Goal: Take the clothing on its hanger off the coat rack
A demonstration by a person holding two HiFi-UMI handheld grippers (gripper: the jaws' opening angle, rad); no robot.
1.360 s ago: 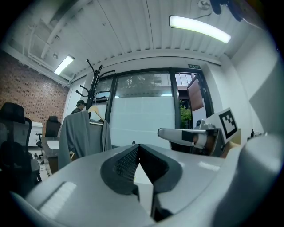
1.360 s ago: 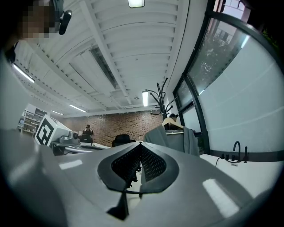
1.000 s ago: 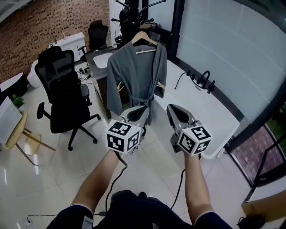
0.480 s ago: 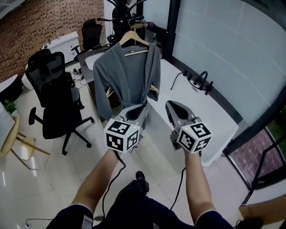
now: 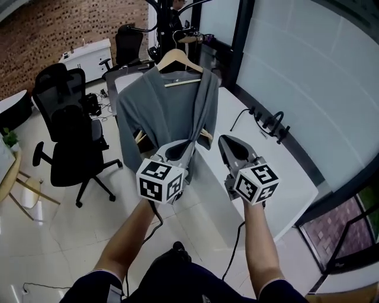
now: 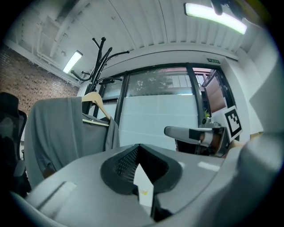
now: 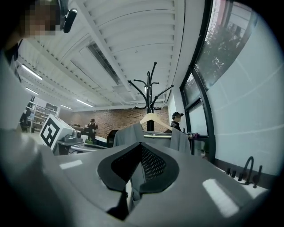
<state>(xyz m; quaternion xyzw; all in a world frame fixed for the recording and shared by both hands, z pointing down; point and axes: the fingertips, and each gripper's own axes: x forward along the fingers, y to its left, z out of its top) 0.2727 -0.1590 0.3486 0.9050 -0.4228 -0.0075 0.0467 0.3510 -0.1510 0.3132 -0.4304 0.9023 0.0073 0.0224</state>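
head view: both arms reach forward, level. the left tool [image 5: 177, 148] and the right tool [image 5: 228, 142] sit side by side with jaws clenched on nothing, probably because the approach is not yet finished. the grey robe [image 5: 169, 109] hangs ahead on a wooden hanger [image 5: 177, 59], hooked on the black coat rack [image 5: 161, 15] by the far left corner of the white worktop [image 5: 260, 165]. its belted waist shows just above the left tool's tip, but whether they touch cannot be told. an office chair [image 5: 68, 136] stands well apart on the left.

left gripper view: the left tool [image 6: 140, 170] has its jaws drawn together, empty. the grey robe [image 6: 62, 128] fills the left of the frame, draped square on the wooden hanger [image 6: 95, 104], whose hook runs up to the coat rack [image 6: 100, 57]. the hook looks like the part to lift.

right gripper view: the right tool [image 7: 140, 166] is also closed and empty. it points straight at the coat rack [image 7: 150, 95], with the wooden hanger [image 7: 153, 119] and the robe's shoulders directly ahead. both tools would have to open before either could take hold.
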